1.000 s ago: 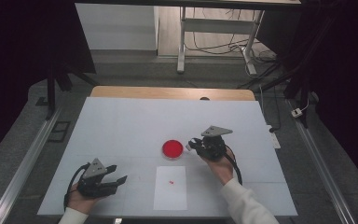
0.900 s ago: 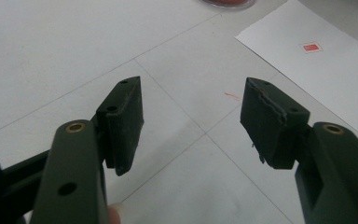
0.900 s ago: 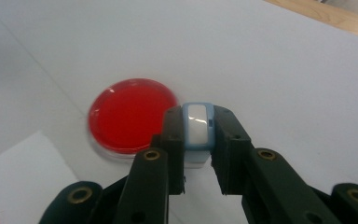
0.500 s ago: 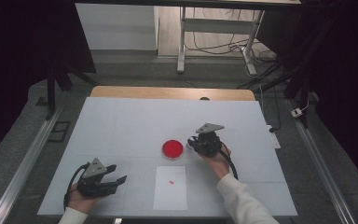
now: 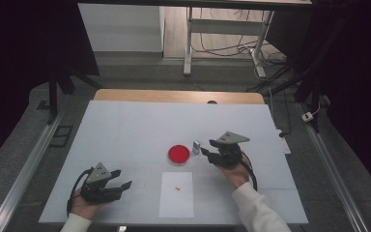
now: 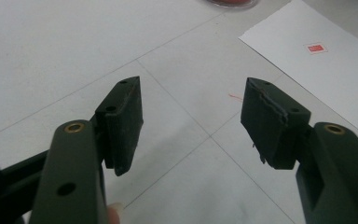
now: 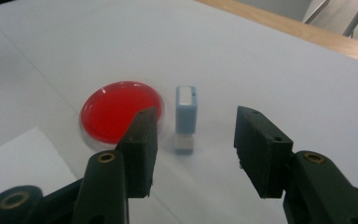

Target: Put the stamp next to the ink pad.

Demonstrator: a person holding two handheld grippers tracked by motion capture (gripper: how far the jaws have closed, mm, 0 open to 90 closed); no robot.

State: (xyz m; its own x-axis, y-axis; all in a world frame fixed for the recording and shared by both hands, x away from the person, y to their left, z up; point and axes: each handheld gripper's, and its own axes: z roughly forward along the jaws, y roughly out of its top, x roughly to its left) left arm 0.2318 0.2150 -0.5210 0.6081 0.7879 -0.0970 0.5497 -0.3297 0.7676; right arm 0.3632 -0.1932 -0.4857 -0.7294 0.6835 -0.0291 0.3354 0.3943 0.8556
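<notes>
A small light-blue stamp stands upright on the white table, just right of a round red ink pad. My right gripper is open. Its jaws have just been opening, and the stamp stands free a little beyond their tips, touched by neither. From above, the stamp sits between the ink pad and the right gripper. My left gripper rests at the front left, open with nothing between its jaws. A white paper sheet bears a small red print.
The sheet with its red print lies ahead and right of the left gripper. A wooden strip edges the table's far side. Metal rails run along both sides below the table.
The right gripper's jaws have opened and let go of the stamp, which now stands by the ink pad. That hand has drawn back slightly to the right. The left gripper has not moved.
</notes>
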